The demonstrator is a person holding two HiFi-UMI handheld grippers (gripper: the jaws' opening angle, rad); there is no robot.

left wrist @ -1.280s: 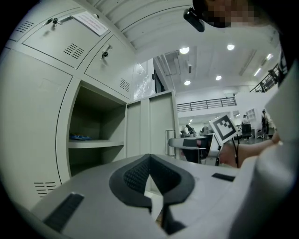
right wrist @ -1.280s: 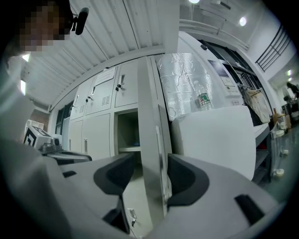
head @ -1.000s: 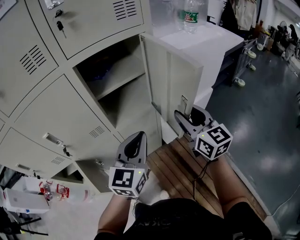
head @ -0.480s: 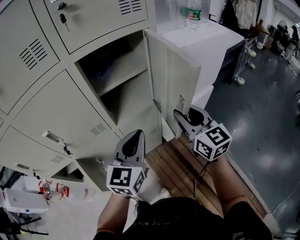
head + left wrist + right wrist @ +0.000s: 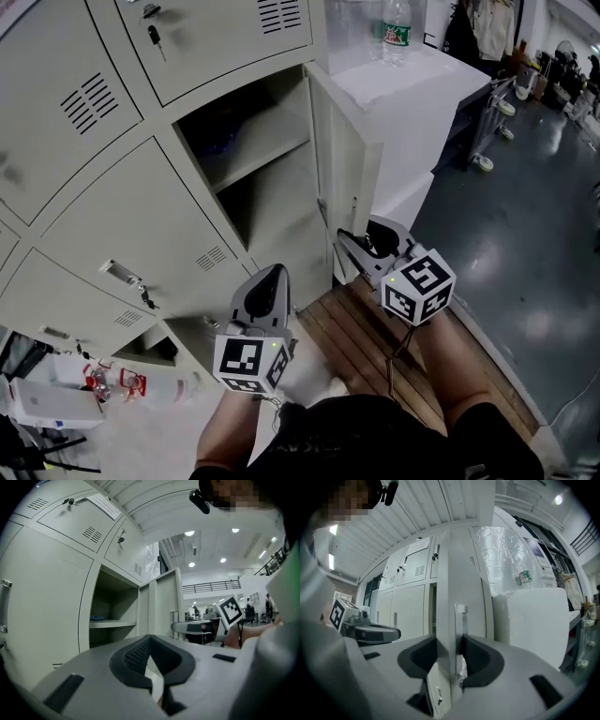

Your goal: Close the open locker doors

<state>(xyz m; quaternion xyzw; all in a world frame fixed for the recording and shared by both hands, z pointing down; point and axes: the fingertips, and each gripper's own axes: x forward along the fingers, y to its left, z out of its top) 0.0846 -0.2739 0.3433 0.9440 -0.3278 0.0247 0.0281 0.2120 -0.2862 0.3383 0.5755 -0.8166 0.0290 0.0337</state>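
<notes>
**Squarely on the edge: right gripper [image 5: 356, 232] held the open locker door [image 5: 349, 164]**

There, in the right gripper view, the locker door [image 5: 446, 573] stood edge-on and upright between the right gripper's [image 5: 449, 656] jaws. One dark pad lay against its inner side and the other against the outer face, at the foot of the narrow handle [image 5: 460, 620]. The jaws had just been opening a little, yet the door's edge filled the gap between the pads.

From the head view the door swung out from the right side of the open compartment [image 5: 246, 202], standing roughly square to the locker front. A shelf [image 5: 258, 159] crossed the compartment partway up. The lockers above and to the left were closed.

The left gripper [image 5: 274, 275] pointed at the locker front lower down and to the left of the open compartment, touching nothing. In its own view the left gripper [image 5: 149, 640] had its jaws pressed together with nothing between them.

A water bottle [image 5: 397, 31] stood on the white block [image 5: 422, 94] just beyond the door. The person stood over wooden slats [image 5: 361, 342].
</notes>
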